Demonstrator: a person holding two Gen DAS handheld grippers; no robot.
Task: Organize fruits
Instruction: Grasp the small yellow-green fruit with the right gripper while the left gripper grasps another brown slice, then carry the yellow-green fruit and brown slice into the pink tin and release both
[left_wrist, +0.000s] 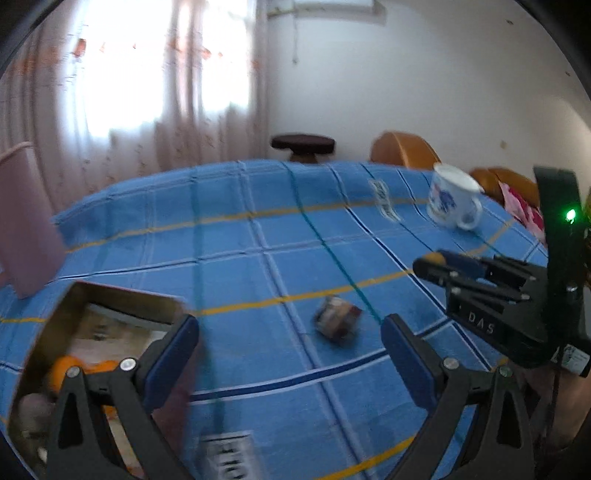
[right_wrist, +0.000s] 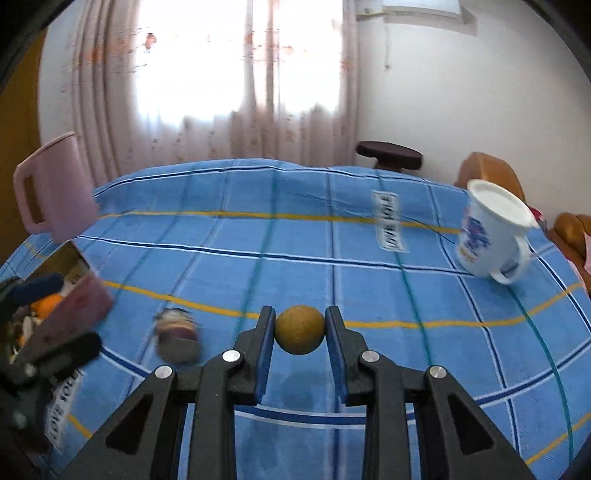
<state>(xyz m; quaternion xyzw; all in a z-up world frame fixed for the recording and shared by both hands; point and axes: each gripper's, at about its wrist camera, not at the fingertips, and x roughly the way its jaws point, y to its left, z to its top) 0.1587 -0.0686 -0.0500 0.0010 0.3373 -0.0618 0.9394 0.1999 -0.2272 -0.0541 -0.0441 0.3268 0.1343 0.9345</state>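
blue checked cloth (right_wrist: 369, 288) covers the desk. the right hand-held gripper (right_wrist: 300, 330) is clamped on a small round brownish-yellow fruit (right_wrist: 300, 329), pinched between its blue pads above the cloth. the left hand-held gripper (left_wrist: 290, 345) stands wide apart with nothing between its fingers, just beside an open box (left_wrist: 122, 295) holding an orange fruit (left_wrist: 62, 371). a small blurred packet (left_wrist: 337, 317) lies on the cloth nearby. a white mug (right_wrist: 487, 232) stands far right, a pink mug (right_wrist: 55, 188) far left.
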